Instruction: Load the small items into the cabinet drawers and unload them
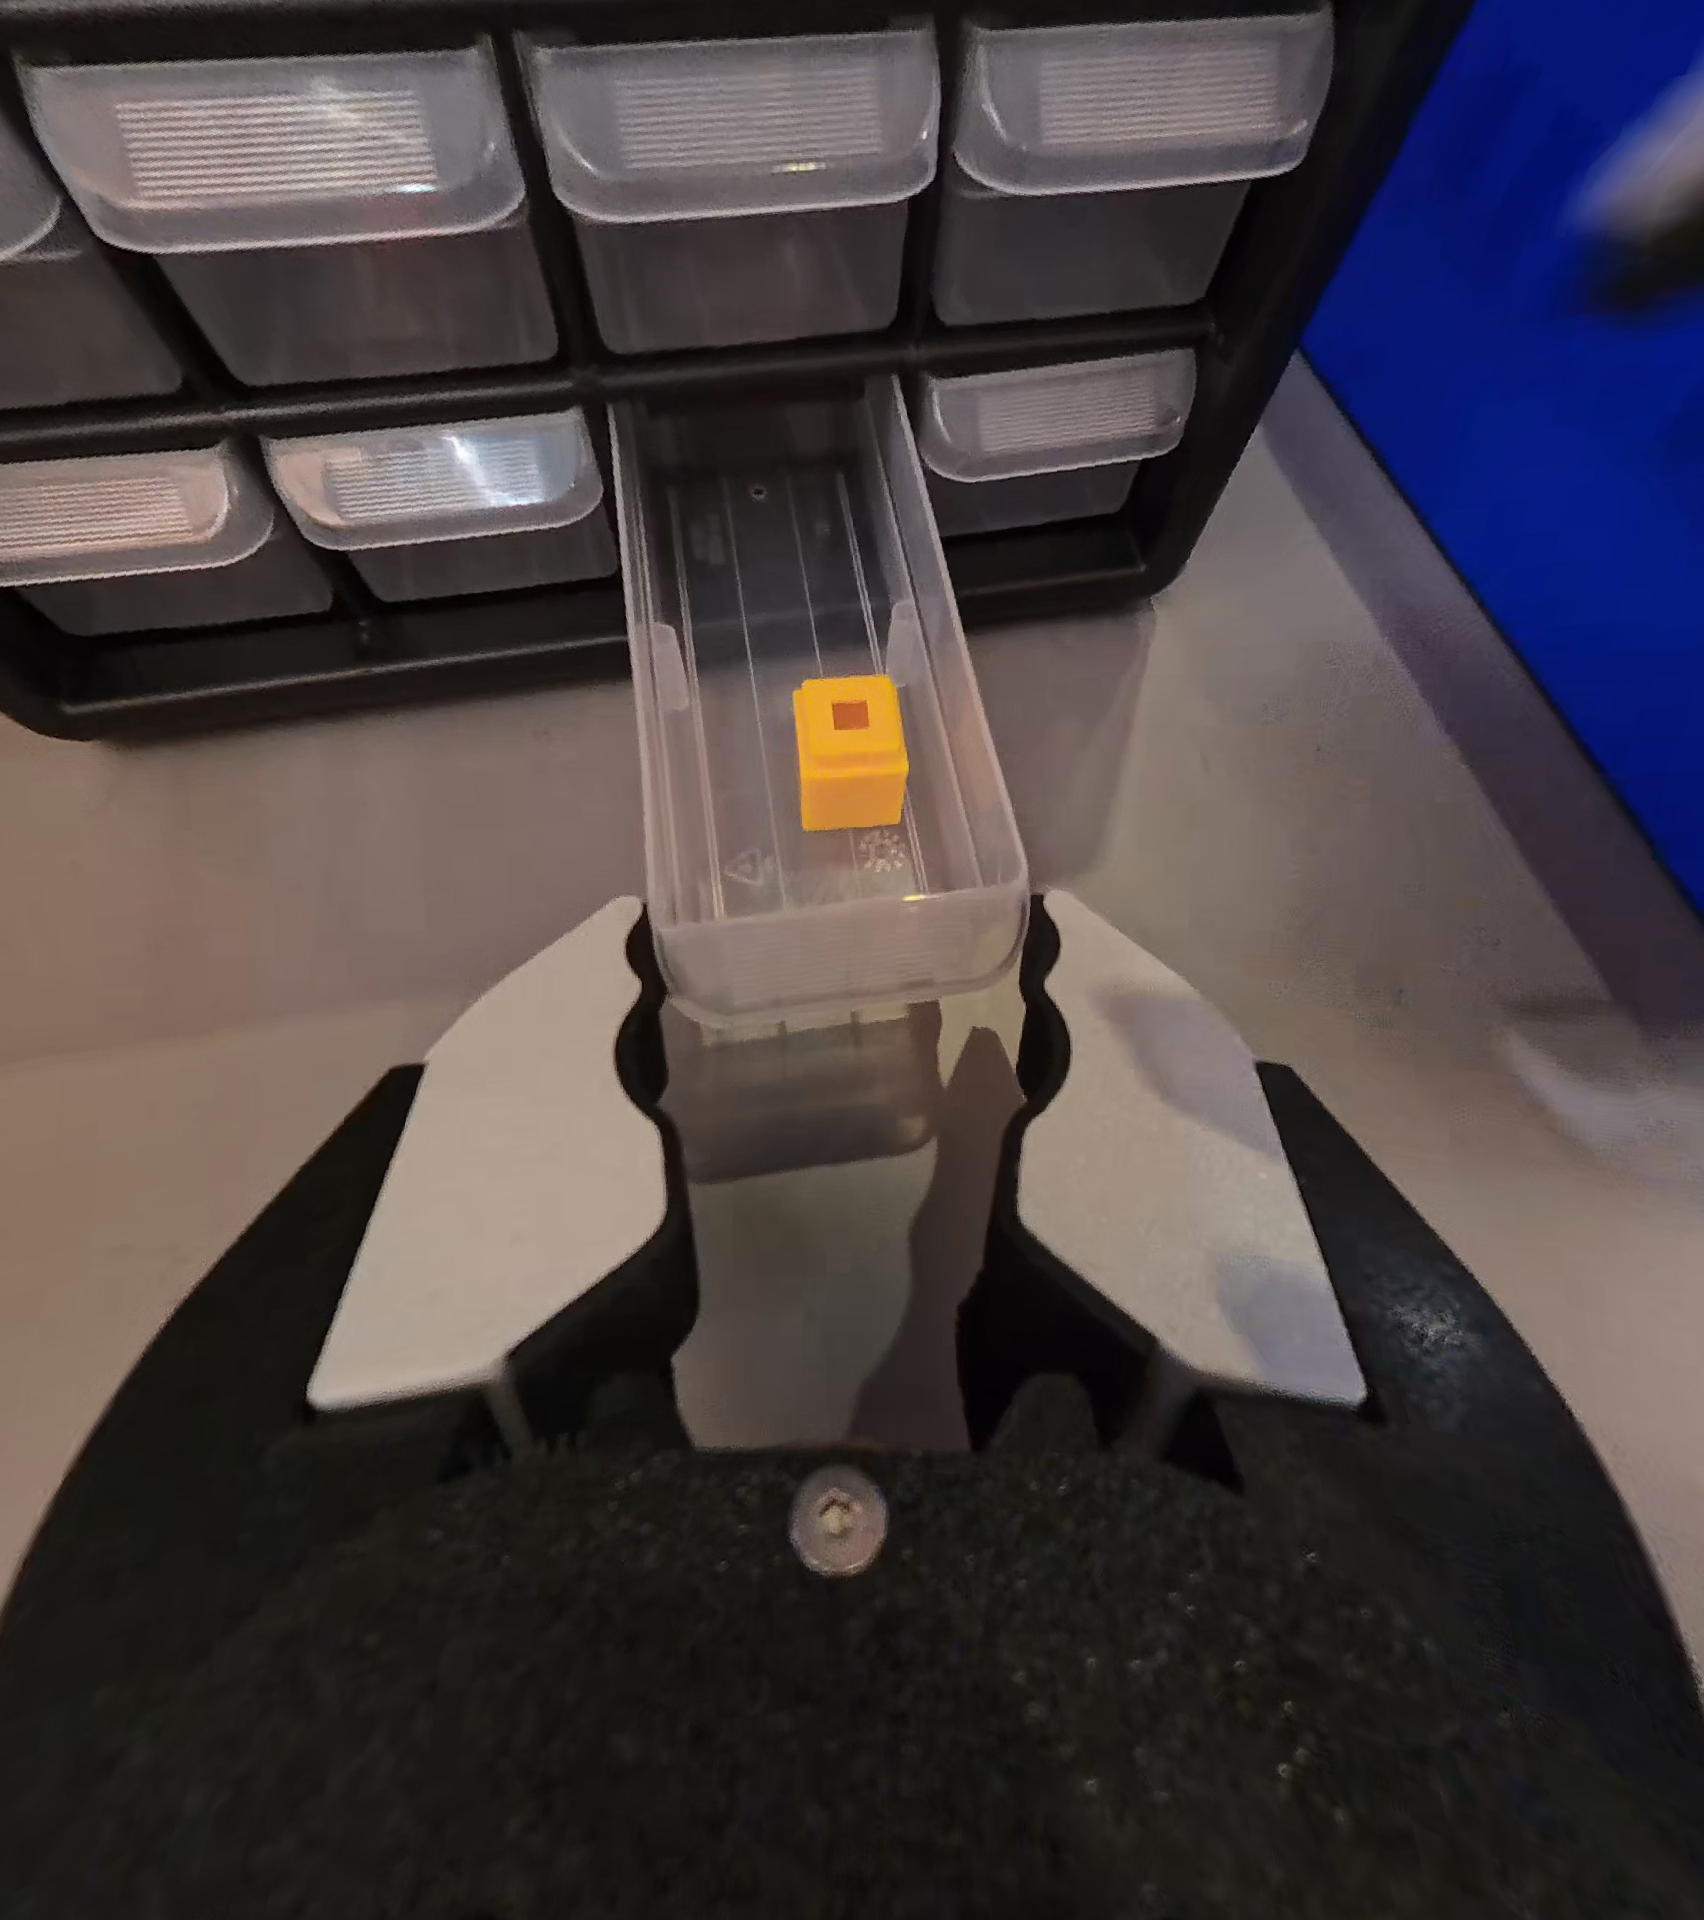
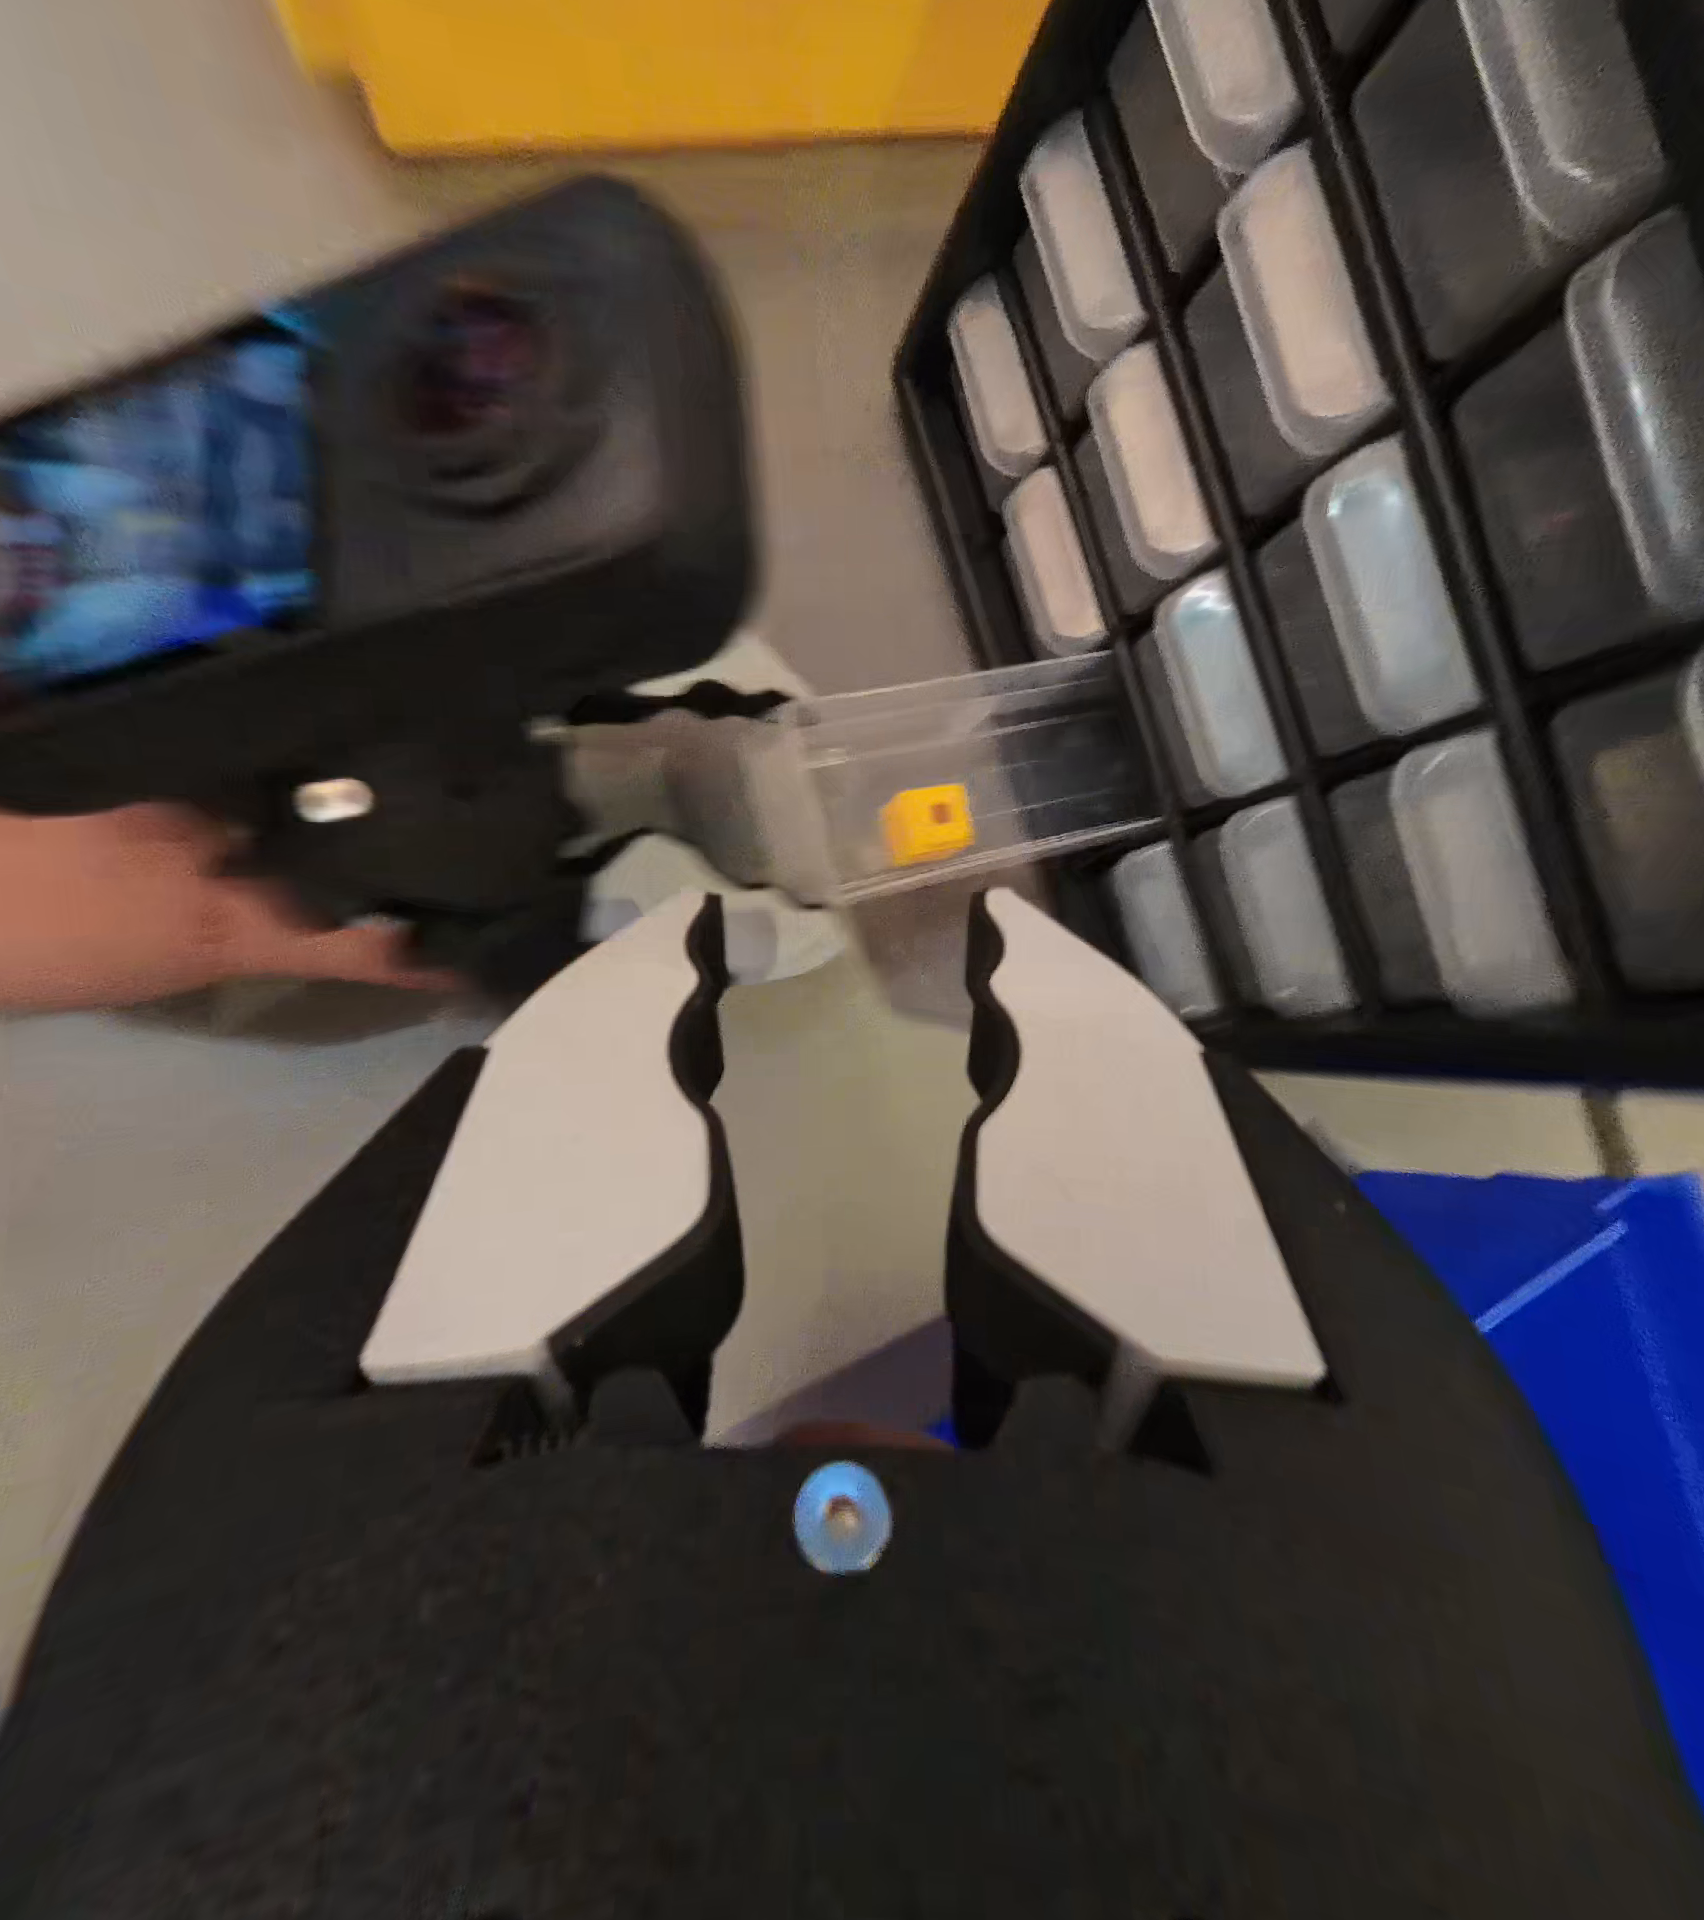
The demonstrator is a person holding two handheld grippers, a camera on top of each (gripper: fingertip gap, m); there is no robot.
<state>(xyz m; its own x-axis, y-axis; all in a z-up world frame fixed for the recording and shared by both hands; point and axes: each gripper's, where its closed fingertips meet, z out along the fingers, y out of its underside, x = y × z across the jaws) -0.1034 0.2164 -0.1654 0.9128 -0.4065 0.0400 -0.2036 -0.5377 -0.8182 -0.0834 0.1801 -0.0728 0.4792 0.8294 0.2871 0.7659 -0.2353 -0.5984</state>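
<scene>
One yellow block (image 1: 848, 753) — one open drawer (image 1: 973, 821)

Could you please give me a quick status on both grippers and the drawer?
Left gripper shut on open drawer front. Right gripper open, empty, beside drawer. Yellow block sits in drawer. Nothing in the way.

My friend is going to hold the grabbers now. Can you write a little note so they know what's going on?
Left gripper: clamped on the front of the pulled-out clear plastic drawer, bottom row of the black drawer cabinet.
Right gripper: open, empty, beside that drawer.
Small yellow plastic cube with a square hole on top sits inside the drawer.
Blue bin stands right of the cabinet.
Done: drawer open, cube inside.
Left: probably either push the drawer shut or lift the cube out.
</scene>
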